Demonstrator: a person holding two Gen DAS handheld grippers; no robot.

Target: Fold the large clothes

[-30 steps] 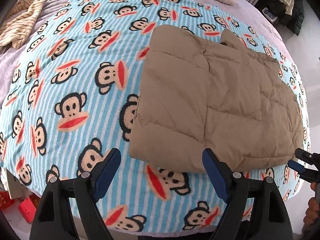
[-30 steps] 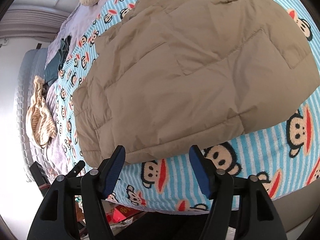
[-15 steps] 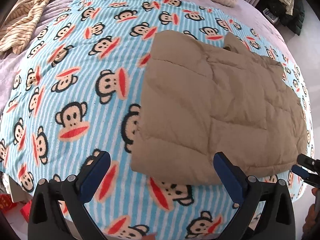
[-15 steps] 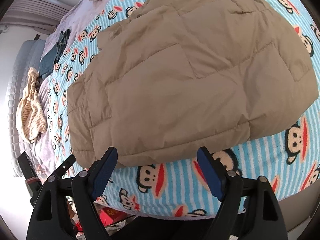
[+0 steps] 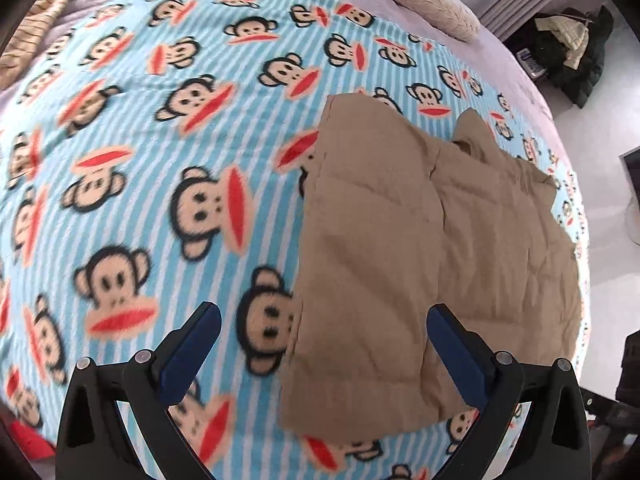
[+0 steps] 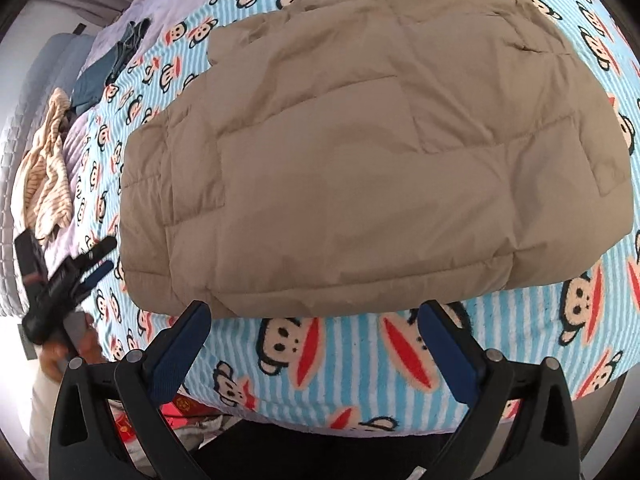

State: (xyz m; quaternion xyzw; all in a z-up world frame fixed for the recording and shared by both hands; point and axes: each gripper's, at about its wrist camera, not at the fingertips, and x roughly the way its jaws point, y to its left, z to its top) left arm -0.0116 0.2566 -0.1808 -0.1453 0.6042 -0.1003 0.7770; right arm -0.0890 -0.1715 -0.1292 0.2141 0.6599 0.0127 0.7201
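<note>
A tan quilted puffer jacket [image 5: 420, 248] lies folded flat on a blue striped monkey-print blanket [image 5: 160, 168]; it also fills the right wrist view [image 6: 360, 168]. My left gripper [image 5: 324, 344] is open and empty, above the jacket's near left corner. My right gripper [image 6: 316, 336] is open and empty, just short of the jacket's near hem. The left gripper also shows in the right wrist view [image 6: 76, 272], at the far left beside the bed edge.
A cream pillow [image 5: 428, 0] lies at the bed's far end. Striped beige clothing [image 6: 44, 176] and dark blue clothes [image 6: 108, 64] lie beyond the blanket. Dark bags [image 5: 572, 48] sit on the floor. Red items [image 6: 180, 416] lie below the bed edge.
Both grippers have drawn back from the jacket and stayed open. The left view has swung so the jacket sits lower right; the jacket has not moved.
</note>
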